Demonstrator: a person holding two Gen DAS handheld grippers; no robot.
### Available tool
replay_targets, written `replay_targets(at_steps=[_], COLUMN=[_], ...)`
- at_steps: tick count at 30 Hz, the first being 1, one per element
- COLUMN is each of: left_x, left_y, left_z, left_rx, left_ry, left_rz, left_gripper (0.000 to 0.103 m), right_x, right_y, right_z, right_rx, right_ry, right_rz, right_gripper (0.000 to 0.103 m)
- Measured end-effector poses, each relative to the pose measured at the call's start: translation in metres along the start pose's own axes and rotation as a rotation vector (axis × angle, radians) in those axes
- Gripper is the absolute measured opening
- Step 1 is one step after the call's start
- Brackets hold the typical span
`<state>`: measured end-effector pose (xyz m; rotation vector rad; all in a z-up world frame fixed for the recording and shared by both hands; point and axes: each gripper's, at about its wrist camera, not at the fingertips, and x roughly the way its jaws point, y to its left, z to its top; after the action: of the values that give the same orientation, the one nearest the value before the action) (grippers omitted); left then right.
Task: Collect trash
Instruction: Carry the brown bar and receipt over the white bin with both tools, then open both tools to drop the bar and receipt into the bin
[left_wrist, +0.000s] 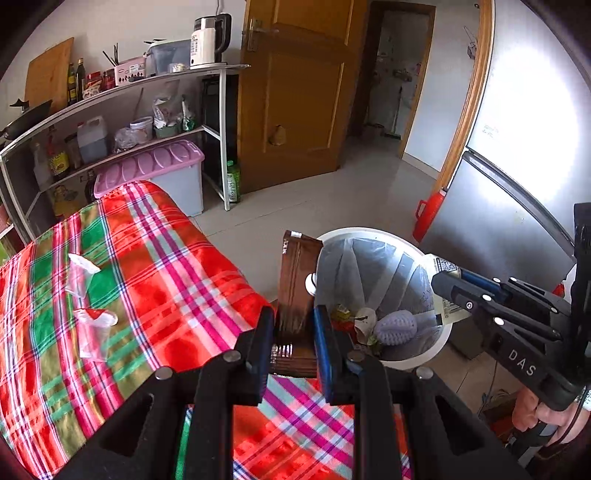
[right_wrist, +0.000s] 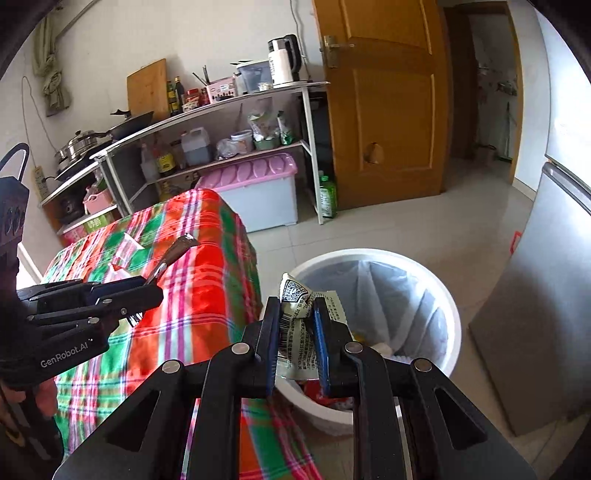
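Note:
My left gripper is shut on a flat brown packet, held over the edge of the checked tablecloth next to the white trash bin. The bin's grey liner holds scraps at the bottom. My right gripper is shut on a crumpled pale wrapper with a QR code, just above the near rim of the bin. In the left wrist view the right gripper reaches in from the right over the bin. Two clear plastic wrappers lie on the cloth.
A metal shelf rack with bottles, jars and a kettle stands along the far wall, with a pink-lidded storage box beneath. A wooden door stands open ahead. A silver fridge rises right of the bin. Tiled floor lies between.

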<state>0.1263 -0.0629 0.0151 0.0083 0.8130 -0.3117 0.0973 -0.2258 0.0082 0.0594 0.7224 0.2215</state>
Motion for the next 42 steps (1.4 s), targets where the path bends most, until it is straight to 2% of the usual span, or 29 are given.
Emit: replay_targets(at_steps=[8,15,18,20,22,23,24,26,28,42], left_x=[0.039,0.073,0.082,0.087,0.089,0.09,0.089,0.088,0.086,0.048], left_y=[-0.031,-0.051,-0.055,-0.056,-0.055,-0.055,-0.053,-0.05,-0.049,-0.029], left_z=[0.007,0.003,0.003,0.003,0.002,0.002,0.002,0.001,0.001,-0.001], left_rx=[0.025,0.039,0.057,0.048,0.036,0.029,0.02,0.009,0.011,-0.023], left_ry=[0.057,0.115,0.128,0.143,0.15,0.149,0.149,0.143,0.138,0.076], left_rz=[-0.04,-0.023,-0.015,-0.025,-0.022,-0.018,-0.02,-0.03,-0.016,-0.007], left_gripper=[0.023,0.023,0.024,0.024,0.034,0.054,0.065,0.065,0.065,0.066], right_x=[0.017,0.039,0.051,0.056,0.06,0.061,0.062,0.062,0.061,0.039], right_y=[-0.042,-0.068,-0.079,-0.082,-0.085,-0.086,-0.088,-0.09,-0.091,-0.073], right_z=[-0.008,-0.021,-0.024,-0.026,-0.027,-0.027,-0.028,-0.029,-0.029,-0.023], right_rx=[0.049,0.073,0.098,0.092,0.096,0.105,0.114,0.127,0.133,0.133], right_ry=[0.053,0.106,0.131,0.137,0.142,0.146,0.147,0.14,0.138,0.092], right_rz=[-0.071,-0.114,-0.091,-0.106,-0.129,-0.124,-0.116,-0.124,-0.137,-0.136], right_gripper=[0.017,0.018,0.019,0.022,0.025,0.025,0.026,0.035,0.051,0.051])
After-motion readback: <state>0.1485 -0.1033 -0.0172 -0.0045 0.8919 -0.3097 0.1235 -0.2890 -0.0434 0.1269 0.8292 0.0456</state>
